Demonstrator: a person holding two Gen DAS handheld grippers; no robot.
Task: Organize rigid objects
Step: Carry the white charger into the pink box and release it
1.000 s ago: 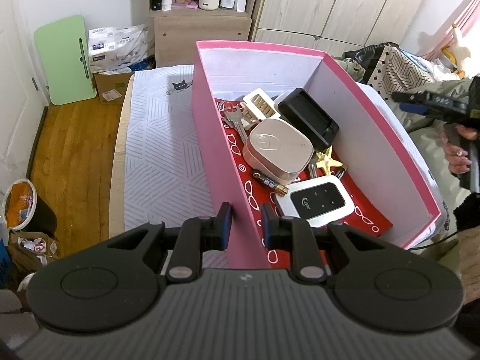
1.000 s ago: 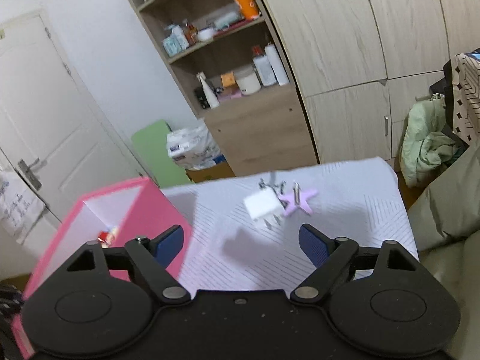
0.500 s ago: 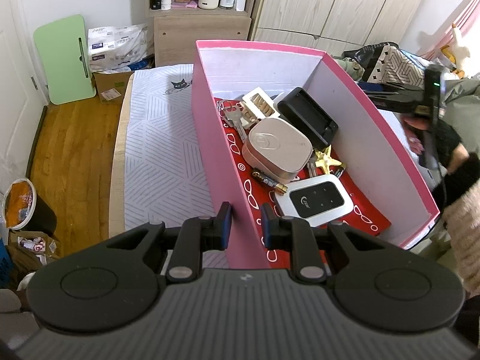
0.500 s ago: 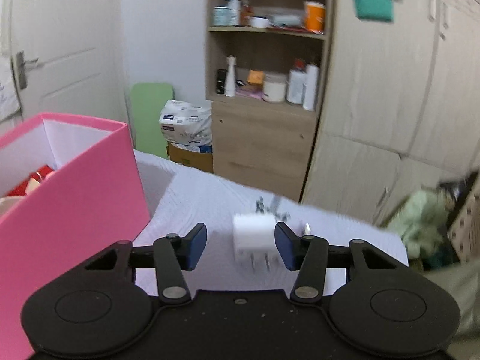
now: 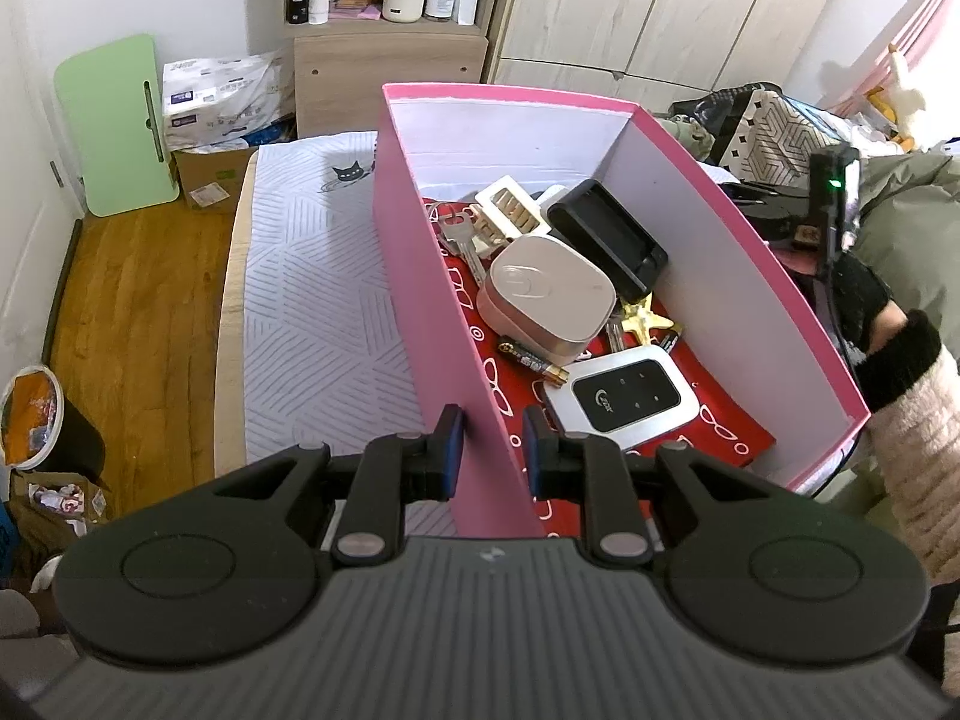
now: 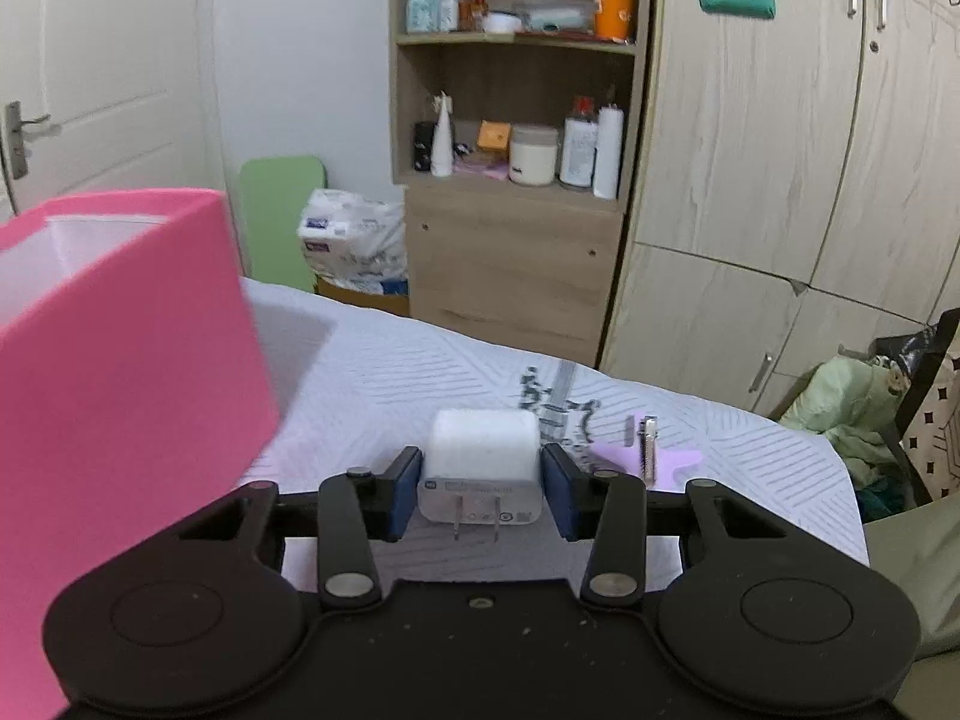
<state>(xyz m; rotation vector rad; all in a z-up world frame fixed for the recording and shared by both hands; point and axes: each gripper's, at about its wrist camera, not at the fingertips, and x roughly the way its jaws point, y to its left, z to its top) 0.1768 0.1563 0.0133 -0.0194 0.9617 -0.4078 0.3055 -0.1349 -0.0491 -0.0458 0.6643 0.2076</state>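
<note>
Two grippers work over a bed covered in a pale striped sheet (image 5: 324, 312). Largest on it is the pink box (image 5: 420, 300), open-topped, white inside with a red patterned floor. The left gripper (image 5: 492, 444) grips the box's near wall, one pad outside and one inside, its fingers narrow and pinched on the cardboard. Inside the box, from big to small: a rose-coloured case (image 5: 546, 294) in the middle, a black holder (image 5: 606, 234) far right of it, a white and black pocket router (image 5: 624, 402) near, a bunch of keys (image 5: 462, 240) far left, a gold star (image 5: 645, 315) and a battery (image 5: 531, 360) beside the case.

Right of the box, the right gripper (image 6: 480, 489) has just been closing on a white plug adapter (image 6: 480, 462), prongs facing near; both pads sit against its sides. Just right of it lie a lilac star (image 6: 654, 462) and a small metal clip (image 6: 648, 447).
</note>
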